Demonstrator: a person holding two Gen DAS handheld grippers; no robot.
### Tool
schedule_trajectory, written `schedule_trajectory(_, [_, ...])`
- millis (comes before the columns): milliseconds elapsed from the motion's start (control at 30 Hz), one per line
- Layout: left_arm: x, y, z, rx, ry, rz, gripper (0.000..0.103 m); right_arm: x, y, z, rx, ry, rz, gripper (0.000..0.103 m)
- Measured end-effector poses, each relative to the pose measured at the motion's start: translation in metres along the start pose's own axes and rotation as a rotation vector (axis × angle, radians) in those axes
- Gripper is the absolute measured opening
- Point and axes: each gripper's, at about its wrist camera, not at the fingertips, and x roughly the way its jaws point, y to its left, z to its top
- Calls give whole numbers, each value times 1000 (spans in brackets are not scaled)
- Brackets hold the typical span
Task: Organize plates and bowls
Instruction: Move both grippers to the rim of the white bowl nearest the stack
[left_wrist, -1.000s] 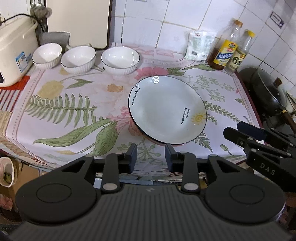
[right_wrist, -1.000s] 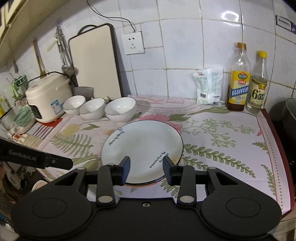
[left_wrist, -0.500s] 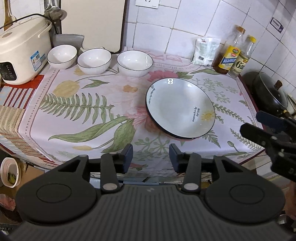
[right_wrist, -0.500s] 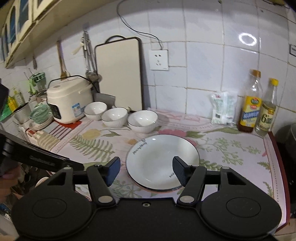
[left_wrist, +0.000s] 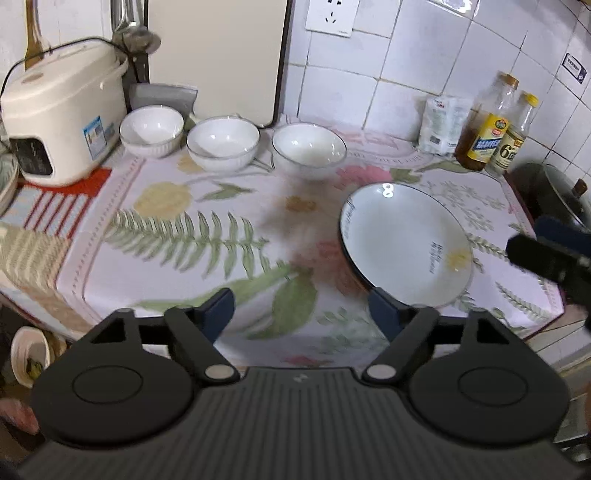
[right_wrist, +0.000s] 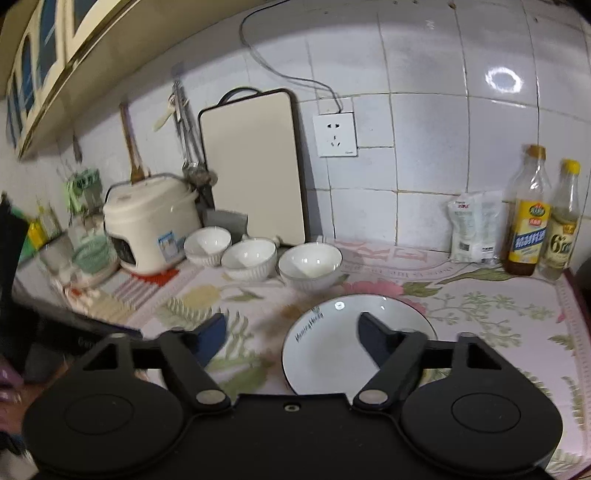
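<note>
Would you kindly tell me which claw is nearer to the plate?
Right. The right claw hovers over the plate, opening and empty; the left claw hangs off its near left edge, also opening.

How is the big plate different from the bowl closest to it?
The plate is wide and shallow; the nearest bowl is smaller across and deep. The plate has writing and a small yellow picture inside; the bowl's inside is plain. The bowl's outside is ribbed; the plate's looks dark. Both are white with a thin dark rim and empty.

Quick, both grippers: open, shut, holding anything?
Left gripper: jaws opening, nothing between them, holding nothing.
Right gripper: jaws opening, empty; the plate lies on the counter beyond it, untouched.
</note>
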Motion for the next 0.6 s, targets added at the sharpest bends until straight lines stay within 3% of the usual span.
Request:
schedule_trajectory(300, [36, 23, 30, 15, -106, 1, 91, 67, -7, 26, 40, -5, -2, 88])
schedule_trajectory(600, [97, 53, 60, -105, -212, -79, 91, 150, -43, 43, 228, 9, 27, 88])
